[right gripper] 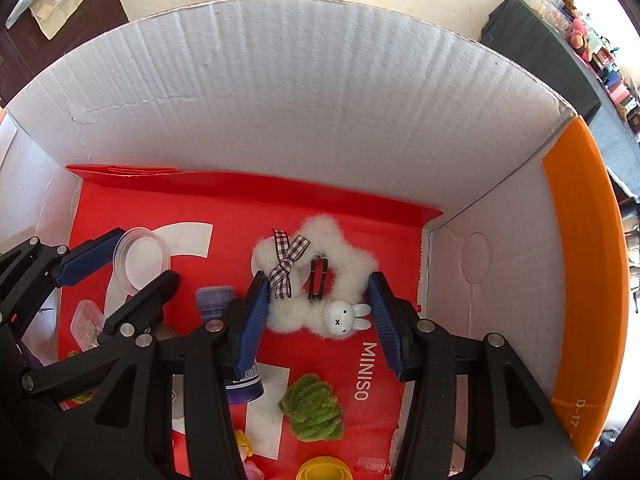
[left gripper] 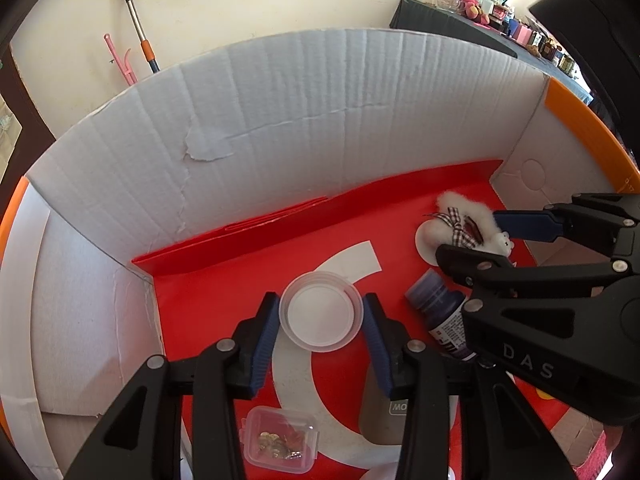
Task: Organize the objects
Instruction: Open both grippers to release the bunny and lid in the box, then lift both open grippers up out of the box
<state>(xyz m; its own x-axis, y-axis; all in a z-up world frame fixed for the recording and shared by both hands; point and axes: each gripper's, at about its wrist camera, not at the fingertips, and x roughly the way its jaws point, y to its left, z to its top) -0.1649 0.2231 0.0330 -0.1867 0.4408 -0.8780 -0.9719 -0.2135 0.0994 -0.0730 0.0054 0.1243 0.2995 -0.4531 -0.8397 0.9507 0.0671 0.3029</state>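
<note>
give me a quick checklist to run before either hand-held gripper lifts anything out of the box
1. Left hand-held gripper straddles the round clear container: ok.
2. Left pads pressing on the container: cannot tell; they sit very close, slight gaps seem to show.
3. Right hand-held gripper straddles the fluffy white star clip: ok.
4. Right pads gripping the clip: not ok; the pad beside the bunny stands clear of it.
5. Purple bottle clear of the right gripper: not ok; it lies right against the near finger.
6. Grippers apart from each other: ok, though close.
</note>
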